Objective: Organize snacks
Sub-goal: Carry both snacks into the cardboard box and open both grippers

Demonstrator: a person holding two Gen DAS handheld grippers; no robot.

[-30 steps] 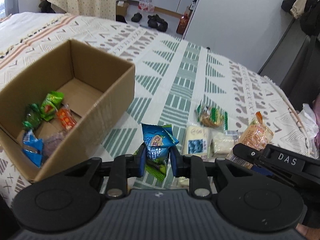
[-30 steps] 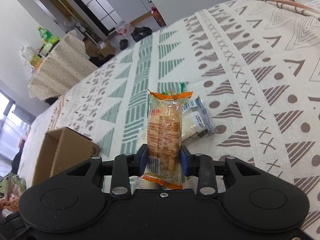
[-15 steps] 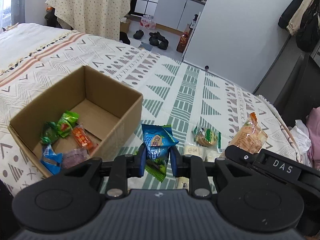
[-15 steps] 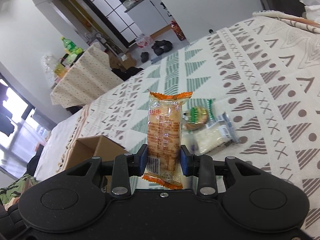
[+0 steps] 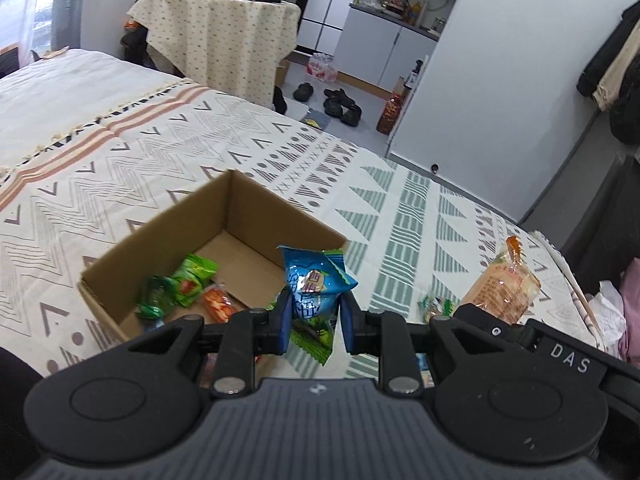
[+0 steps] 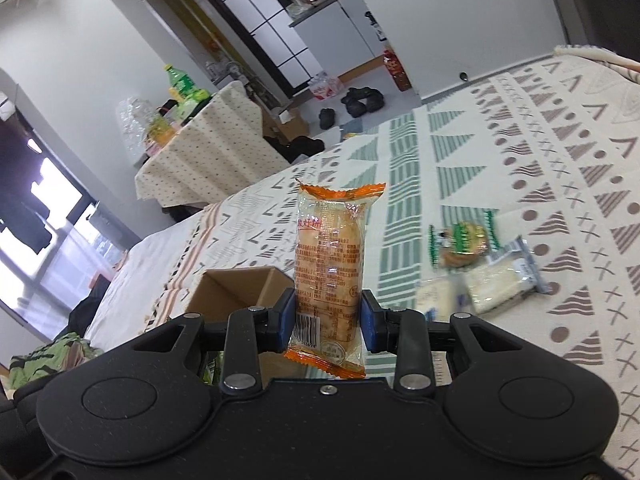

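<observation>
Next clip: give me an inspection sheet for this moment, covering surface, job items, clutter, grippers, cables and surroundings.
Surface: bed cover with a geometric pattern.
Job's things: open cardboard box holding green and orange snack packets; a round biscuit pack and white packets lie loose on the cover.
Clutter: pale crumpled material at the bed's right edge; what it is cannot be told.
Grippers: left gripper shut on a blue snack bag; right gripper shut on an orange-edged cracker pack.
Cables: nothing seen.
Surroundings: cloth-covered side table with bottles, shoes on the floor, kitchen cabinets behind.
</observation>
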